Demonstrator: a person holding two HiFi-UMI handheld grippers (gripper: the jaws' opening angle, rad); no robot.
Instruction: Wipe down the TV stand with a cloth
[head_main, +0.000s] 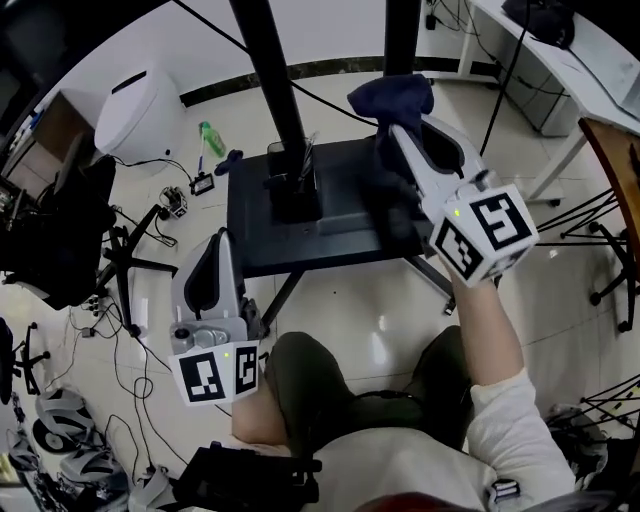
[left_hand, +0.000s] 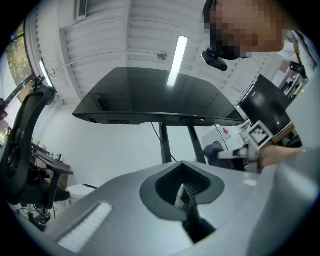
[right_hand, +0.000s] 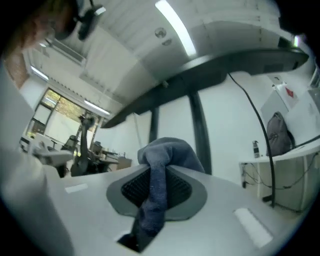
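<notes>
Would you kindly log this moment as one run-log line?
right gripper: shut on cloth | left gripper: shut, empty | cloth on TV stand: cannot tell

The left gripper (head_main: 222, 240) sits low at 8 o'clock, just above the left thigh (head_main: 300, 380), with its 2 jaws closed together and nothing between them. The right gripper (head_main: 395, 135) reaches out toward 1 o'clock on a bare forearm (head_main: 487, 325), jaws clamped on a dark blue cloth (head_main: 392, 95).
</notes>
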